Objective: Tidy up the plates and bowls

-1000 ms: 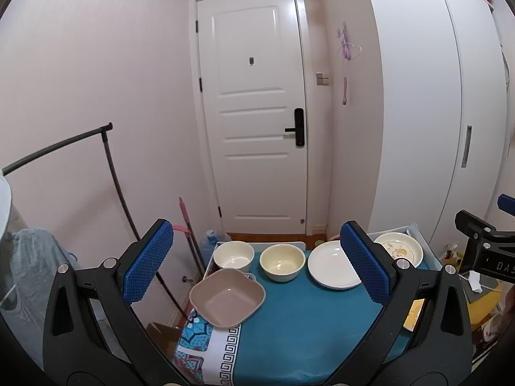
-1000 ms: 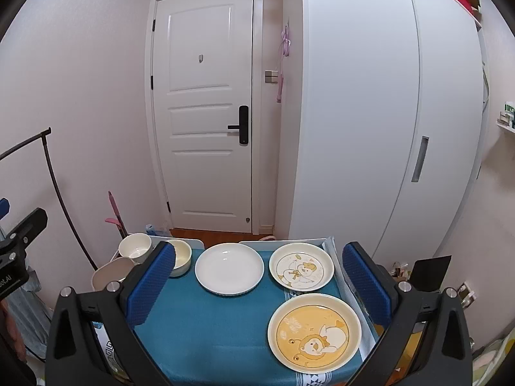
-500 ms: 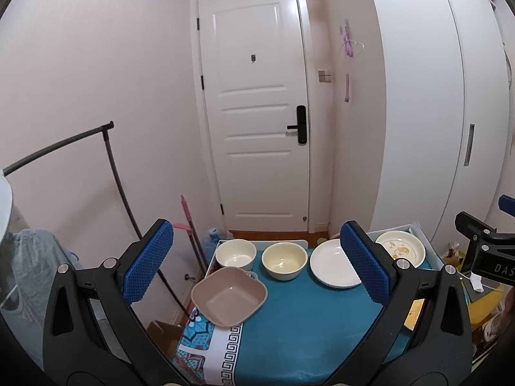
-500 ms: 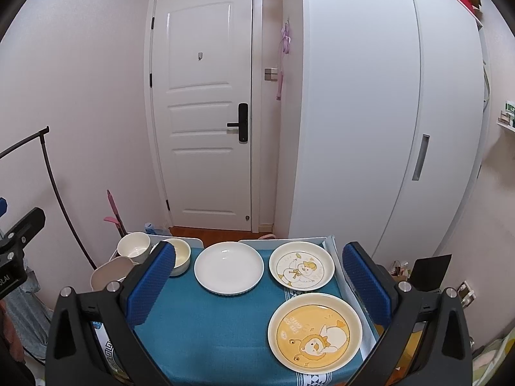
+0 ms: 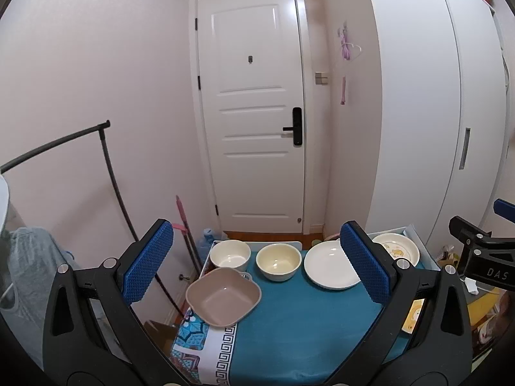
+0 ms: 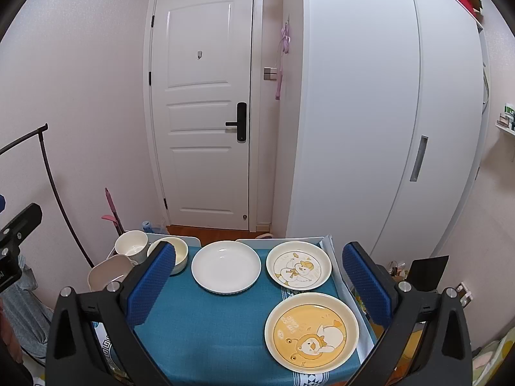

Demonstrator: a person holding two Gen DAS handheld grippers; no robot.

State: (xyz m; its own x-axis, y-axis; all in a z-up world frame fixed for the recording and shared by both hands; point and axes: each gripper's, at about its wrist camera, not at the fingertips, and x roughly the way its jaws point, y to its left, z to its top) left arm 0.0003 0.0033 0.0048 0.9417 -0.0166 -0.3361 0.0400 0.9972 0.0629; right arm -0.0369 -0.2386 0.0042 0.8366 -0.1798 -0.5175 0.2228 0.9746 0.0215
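Observation:
On a small table with a teal cloth stand a square pinkish-brown bowl at the front left, a white bowl and a cream bowl behind it. To their right lie a plain white plate, a white plate with a duck picture and a yellow plate with a bear picture. My left gripper hangs open above the table's left half, holding nothing. My right gripper is open above the right half, empty too.
A white door faces me beyond the table, with a tall white wardrobe on the right. A black clothes rail and a pink-handled mop stand at the left. Clutter sits on the floor at the right.
Both views have shifted only slightly; the left gripper has drifted a little left. The dishes have not moved and both grippers stay open.

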